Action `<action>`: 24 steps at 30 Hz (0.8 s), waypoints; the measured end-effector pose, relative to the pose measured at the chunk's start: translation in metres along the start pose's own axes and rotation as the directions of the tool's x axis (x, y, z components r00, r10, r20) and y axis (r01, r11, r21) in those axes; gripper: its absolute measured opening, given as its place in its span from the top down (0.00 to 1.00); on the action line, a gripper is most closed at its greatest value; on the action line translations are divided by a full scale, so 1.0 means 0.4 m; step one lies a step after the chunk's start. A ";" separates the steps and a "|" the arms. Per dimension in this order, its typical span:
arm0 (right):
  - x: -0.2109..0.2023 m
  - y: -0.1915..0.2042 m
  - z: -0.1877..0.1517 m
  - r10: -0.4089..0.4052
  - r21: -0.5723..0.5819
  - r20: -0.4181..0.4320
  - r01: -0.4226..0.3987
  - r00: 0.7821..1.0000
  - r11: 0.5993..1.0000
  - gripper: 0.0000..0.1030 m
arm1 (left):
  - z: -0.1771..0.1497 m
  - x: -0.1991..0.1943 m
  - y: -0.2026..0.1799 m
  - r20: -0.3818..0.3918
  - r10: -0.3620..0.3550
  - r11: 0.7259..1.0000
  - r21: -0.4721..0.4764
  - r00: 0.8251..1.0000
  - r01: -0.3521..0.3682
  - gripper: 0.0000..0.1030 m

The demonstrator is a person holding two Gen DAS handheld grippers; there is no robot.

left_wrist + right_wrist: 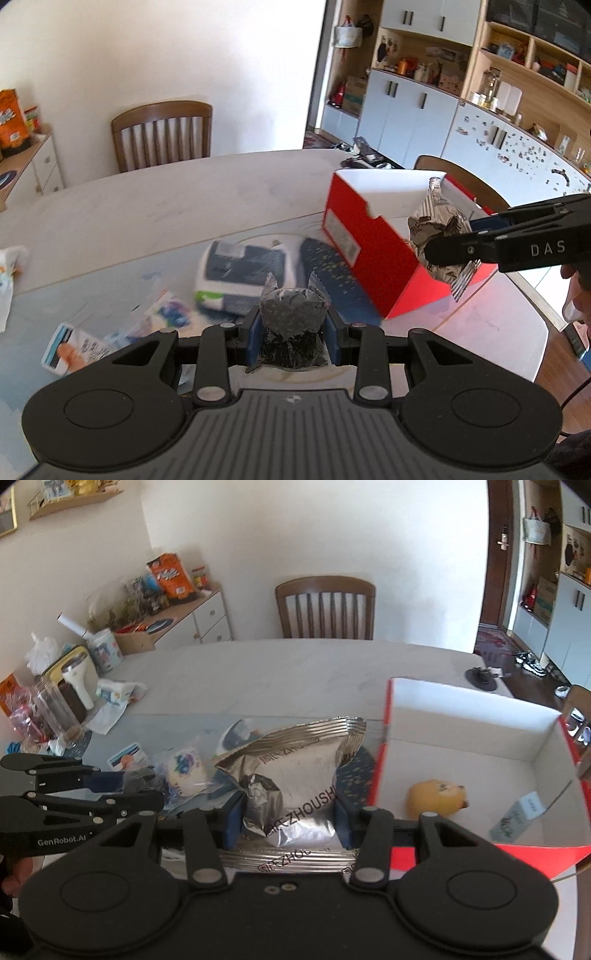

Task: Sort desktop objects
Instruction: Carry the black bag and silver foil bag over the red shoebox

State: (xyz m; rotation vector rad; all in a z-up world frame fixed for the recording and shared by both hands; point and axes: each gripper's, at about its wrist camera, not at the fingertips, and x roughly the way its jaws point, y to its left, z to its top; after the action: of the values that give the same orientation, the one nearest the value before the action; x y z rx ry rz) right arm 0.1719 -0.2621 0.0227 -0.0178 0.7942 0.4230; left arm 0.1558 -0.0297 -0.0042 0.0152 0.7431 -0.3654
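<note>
Two wrist views over a pale counter (155, 206) are shown.

In the left wrist view, the left hand-held gripper (293, 328) is closed on a small dark packet (291, 317), which is pinched between the blue pads and stands upright, with its crimped top edge above the fingers. Beyond it, blurred, a white-and-grey pack (243, 273) and a dark blue patterned item (332, 269) are seen lying on the counter, with a small printed card (70, 345) and clear wrappers to the left. A red box (373, 251) with a white inside is seen to the right.

The right hand-held gripper (443, 254) enters that view from the right edge and is closed on a crumpled silver pouch (437, 229), which is held up in front of the red box.

In the right wrist view, the same silver pouch (295, 775) is seen squeezed between the blue pads of the right hand-held gripper (290, 816), with printed lettering across its face. The red box (480, 753) lies just to the right, open at the top; a yellow rounded thing (436, 797) and a small pale sachet (517, 816) are seen on its white floor. The left hand-held gripper (122, 786) is seen at the left edge, level with the pouch.

A wooden chair (325, 609) is placed at the far side of the counter. A white sideboard (199, 620) with snack bags stands against the wall at the left, and clutter is piled at the counter's left end.
</note>
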 end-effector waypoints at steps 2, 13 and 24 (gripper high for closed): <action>-0.008 -0.029 0.004 -0.013 0.008 0.008 0.013 1.000 1.000 0.54 | 0.014 0.012 -0.023 0.001 -0.007 1.000 0.011 1.000 0.007 0.68; -0.057 -0.186 0.008 -0.068 0.069 0.044 0.065 0.997 0.996 0.54 | 0.094 0.091 -0.159 0.005 -0.063 0.995 0.080 0.998 0.063 0.68; -0.091 -0.328 0.006 -0.118 0.112 0.055 0.111 0.991 0.987 0.54 | 0.166 0.167 -0.291 -0.007 -0.112 0.981 0.160 0.994 0.112 0.68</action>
State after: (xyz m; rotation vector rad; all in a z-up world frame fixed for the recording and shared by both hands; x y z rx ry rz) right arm 0.2002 -0.3949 0.0311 0.0502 0.7501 0.2698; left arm 0.2062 -0.1696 0.0137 0.1252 0.7130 -0.5325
